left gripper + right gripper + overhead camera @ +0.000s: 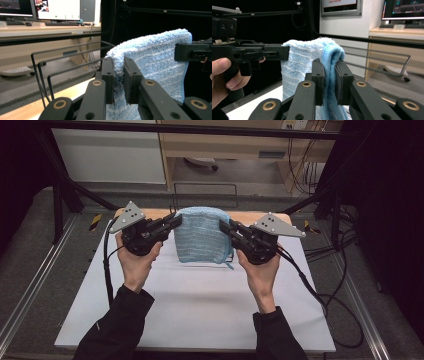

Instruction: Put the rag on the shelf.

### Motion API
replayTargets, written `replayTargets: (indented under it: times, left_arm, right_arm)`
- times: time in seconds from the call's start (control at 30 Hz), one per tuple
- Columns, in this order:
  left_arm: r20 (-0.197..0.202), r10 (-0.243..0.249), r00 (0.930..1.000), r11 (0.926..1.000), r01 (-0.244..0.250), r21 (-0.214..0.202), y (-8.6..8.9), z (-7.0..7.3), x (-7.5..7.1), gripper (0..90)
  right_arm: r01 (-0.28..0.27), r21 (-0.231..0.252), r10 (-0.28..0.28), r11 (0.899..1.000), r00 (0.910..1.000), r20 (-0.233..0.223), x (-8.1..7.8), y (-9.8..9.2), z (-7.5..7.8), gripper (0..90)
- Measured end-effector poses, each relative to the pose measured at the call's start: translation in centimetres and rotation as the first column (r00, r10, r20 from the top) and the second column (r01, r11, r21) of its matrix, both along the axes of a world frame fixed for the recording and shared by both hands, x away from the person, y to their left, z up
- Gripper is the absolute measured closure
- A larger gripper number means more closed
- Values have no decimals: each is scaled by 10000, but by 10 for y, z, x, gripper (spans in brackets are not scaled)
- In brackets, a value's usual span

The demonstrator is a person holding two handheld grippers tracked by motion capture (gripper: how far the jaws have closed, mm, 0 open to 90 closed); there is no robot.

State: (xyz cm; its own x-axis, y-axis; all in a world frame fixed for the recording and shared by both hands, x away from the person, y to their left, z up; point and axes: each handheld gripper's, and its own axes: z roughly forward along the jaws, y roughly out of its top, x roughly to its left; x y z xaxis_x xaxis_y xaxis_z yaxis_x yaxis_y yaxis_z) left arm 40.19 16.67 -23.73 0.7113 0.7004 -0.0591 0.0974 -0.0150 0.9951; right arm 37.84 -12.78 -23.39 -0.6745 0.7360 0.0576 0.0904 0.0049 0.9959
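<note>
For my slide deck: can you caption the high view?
Two hand-held grippers, left and right, hold a folded blue towel by its top corners above the white table.

Two black long sleeves [118, 322] enter at six o'clock. Each hand bears a black two-jaw gripper: the left gripper [176, 220] and right gripper [223, 225] carry grey three-cornered plates [127, 216], brass-ringed pivot screws [59, 104] and trailing black cables [107, 270].
</note>
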Motion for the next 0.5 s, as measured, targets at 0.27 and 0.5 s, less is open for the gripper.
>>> replayTargets:
  times: [0.27, 0.5]
  left_arm:
    - [268, 116, 9996, 9998, -112, -168, -1, 16, 4, 803]
    - [464, 147, 9988, 9991, -128, -406, -2, 30, 9, 804]
  right_arm:
    - [222, 79, -225, 9997, 9988, 438, 2, 3, 17, 802]
    - [378, 261, -395, 9989, 9969, 684, 6, 4, 29, 801]
